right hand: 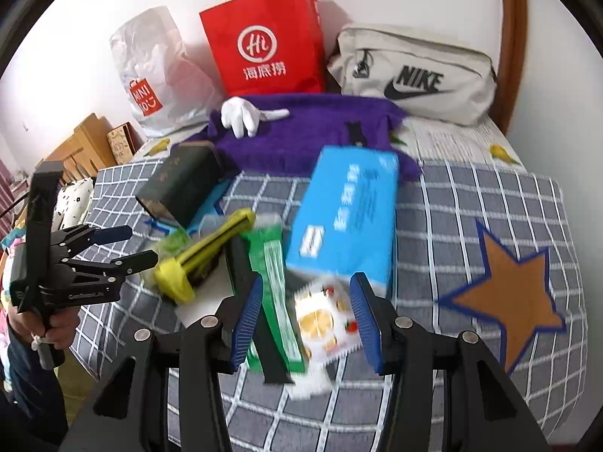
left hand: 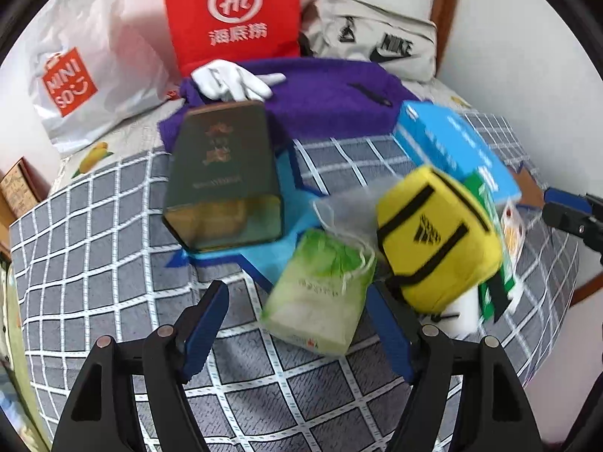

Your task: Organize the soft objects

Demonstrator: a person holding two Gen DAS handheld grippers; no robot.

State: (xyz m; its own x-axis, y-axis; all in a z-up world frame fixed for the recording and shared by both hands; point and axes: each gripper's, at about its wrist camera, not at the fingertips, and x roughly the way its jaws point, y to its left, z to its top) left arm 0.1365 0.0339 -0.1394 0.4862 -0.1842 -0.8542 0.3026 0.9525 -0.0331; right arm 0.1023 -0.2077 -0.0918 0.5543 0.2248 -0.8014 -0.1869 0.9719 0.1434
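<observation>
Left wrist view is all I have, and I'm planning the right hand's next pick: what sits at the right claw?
Observer: A fruit-print snack packet lies between the right claw's open fingers, not gripped.
Operator: Anything beside it?
Observer: A green packet lies just left of it, by the claw's left finger.
Operator: And right of the blue box?
Observer: A brown star patch on the checked bedcover.

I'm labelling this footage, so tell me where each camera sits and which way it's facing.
Left wrist: on the left gripper, angled down at the bed; sees a dark tin, yellow pouch, its own open fingers.
Right wrist: on the right gripper, angled down at a blue box; its fingers, the left gripper and a hand show.
Shared: red bag, purple sweater, white glove.
</observation>
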